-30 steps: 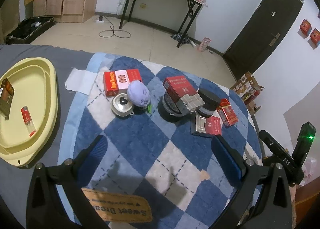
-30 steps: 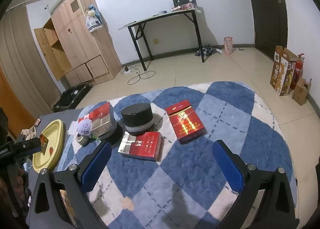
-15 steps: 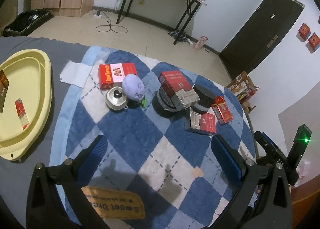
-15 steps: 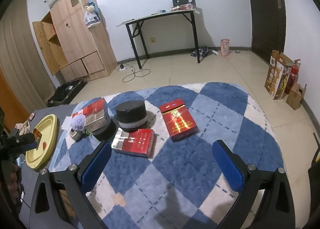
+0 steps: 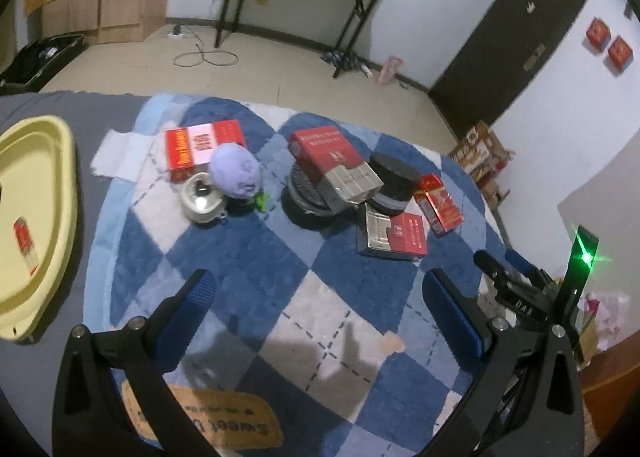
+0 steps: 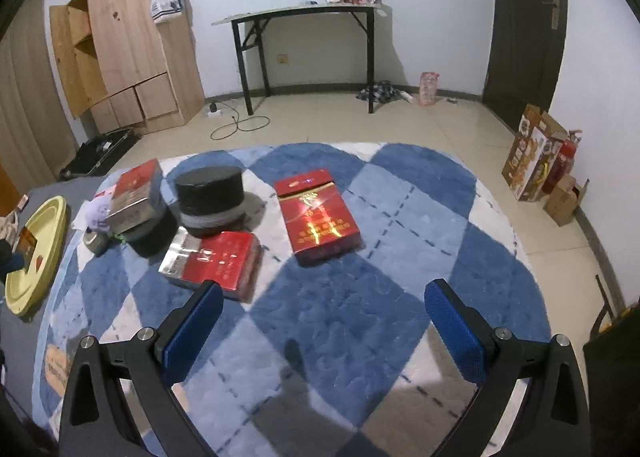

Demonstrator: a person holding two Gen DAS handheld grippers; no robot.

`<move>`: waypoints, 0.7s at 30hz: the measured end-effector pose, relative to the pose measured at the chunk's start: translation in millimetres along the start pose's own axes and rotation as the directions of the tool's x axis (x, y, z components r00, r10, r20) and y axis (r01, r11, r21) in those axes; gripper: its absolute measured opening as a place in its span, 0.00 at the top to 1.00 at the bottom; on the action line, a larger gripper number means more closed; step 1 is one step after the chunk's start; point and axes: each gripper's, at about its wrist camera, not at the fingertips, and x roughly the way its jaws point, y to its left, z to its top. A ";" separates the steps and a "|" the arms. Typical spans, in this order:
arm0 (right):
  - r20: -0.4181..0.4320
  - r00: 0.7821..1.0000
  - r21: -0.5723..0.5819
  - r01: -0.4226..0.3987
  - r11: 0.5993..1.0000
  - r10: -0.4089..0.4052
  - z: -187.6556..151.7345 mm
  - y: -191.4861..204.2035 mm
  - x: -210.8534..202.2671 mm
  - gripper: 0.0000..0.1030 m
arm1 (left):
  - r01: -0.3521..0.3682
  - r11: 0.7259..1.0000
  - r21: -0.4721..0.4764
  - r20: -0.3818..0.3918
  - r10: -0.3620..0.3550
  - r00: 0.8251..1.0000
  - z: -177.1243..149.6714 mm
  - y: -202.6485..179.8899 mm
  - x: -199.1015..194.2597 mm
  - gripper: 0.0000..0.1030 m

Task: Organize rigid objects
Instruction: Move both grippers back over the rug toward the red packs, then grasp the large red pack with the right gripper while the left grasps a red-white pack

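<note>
Both grippers hang open above a blue-and-white checked rug (image 5: pixel 256 289), holding nothing. My left gripper (image 5: pixel 320 309) is short of a cluster: a red-and-white box (image 5: pixel 200 147), a lilac ball (image 5: pixel 236 171), a small metal pot (image 5: pixel 202 203), a red-and-grey carton (image 5: pixel 336 169) lying on a dark round dish (image 5: pixel 304 197), and a black round tin (image 5: pixel 394 181). My right gripper (image 6: pixel 320 321) is in front of a red carton (image 6: pixel 316 215) and a red-and-silver carton (image 6: pixel 216 261). The black tin (image 6: pixel 210 199) stands behind them.
A yellow tray (image 5: pixel 40 193) with a red lighter (image 5: pixel 24 241) lies at the left on grey cloth. The other gripper's body (image 5: pixel 532 297) shows at the right. A black desk (image 6: pixel 304 41), a wooden wardrobe (image 6: pixel 132 41), a dark door (image 6: pixel 524 29) and cardboard boxes (image 6: pixel 536 153) stand around the room.
Both cameras have drawn back and risen a little, so the objects sit smaller and farther off. Nothing on the rug has moved and both grippers stayed open.
</note>
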 end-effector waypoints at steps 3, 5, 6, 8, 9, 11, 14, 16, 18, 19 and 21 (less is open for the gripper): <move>-0.033 0.999 0.041 -0.014 0.999 0.016 6.0 -6.8 14.7 0.00 | 0.053 0.999 -0.002 -0.068 -0.053 0.996 23.7 -9.0 23.5 0.00; -0.057 0.998 0.006 -0.003 1.000 0.003 14.8 -8.5 29.8 0.00 | 0.099 0.988 -0.118 -0.098 -0.111 0.989 49.1 -2.2 41.6 0.00; -0.067 0.998 -0.015 0.006 1.000 -0.007 19.3 -8.9 37.8 0.00 | 0.099 0.984 -0.147 -0.108 -0.115 0.987 58.1 -0.8 48.1 0.00; -0.075 0.997 -0.037 0.004 0.999 -0.006 25.5 -9.3 51.6 0.00 | 0.075 0.976 -0.206 -0.117 -0.101 0.988 82.3 4.1 66.4 0.00; -0.076 0.997 -0.046 0.004 0.999 -0.007 27.3 -9.3 58.7 0.00 | 0.060 0.971 -0.232 -0.131 -0.092 0.987 95.7 6.7 79.4 0.00; -0.087 0.996 -0.057 -0.005 0.998 0.000 28.1 -7.7 71.9 0.00 | 0.035 0.966 -0.256 -0.157 -0.077 0.985 109.5 9.0 96.1 0.00; -0.071 0.997 -0.069 -0.002 0.998 -0.003 25.9 -6.5 85.1 0.00 | 0.022 0.960 -0.278 -0.189 -0.077 0.979 121.5 9.5 117.7 0.00; -0.061 0.998 -0.068 0.022 0.997 -0.026 26.2 -7.9 94.5 0.00 | -0.008 0.962 -0.272 -0.200 -0.048 0.979 121.7 8.0 124.0 0.00; -0.063 0.998 -0.055 0.003 0.998 -0.006 27.4 -8.8 102.6 0.00 | -0.042 0.963 -0.267 -0.229 -0.021 0.973 118.3 7.2 133.2 0.00; -0.069 0.998 -0.057 -0.003 0.998 -0.001 28.2 -8.2 107.1 0.00 | -0.041 0.963 -0.266 -0.234 -0.023 0.972 117.0 7.3 136.4 0.00; -0.069 0.998 -0.076 0.006 0.997 -0.011 30.8 -7.1 114.3 0.00 | -0.041 0.964 -0.264 -0.225 -0.020 0.974 114.8 6.7 140.8 0.00</move>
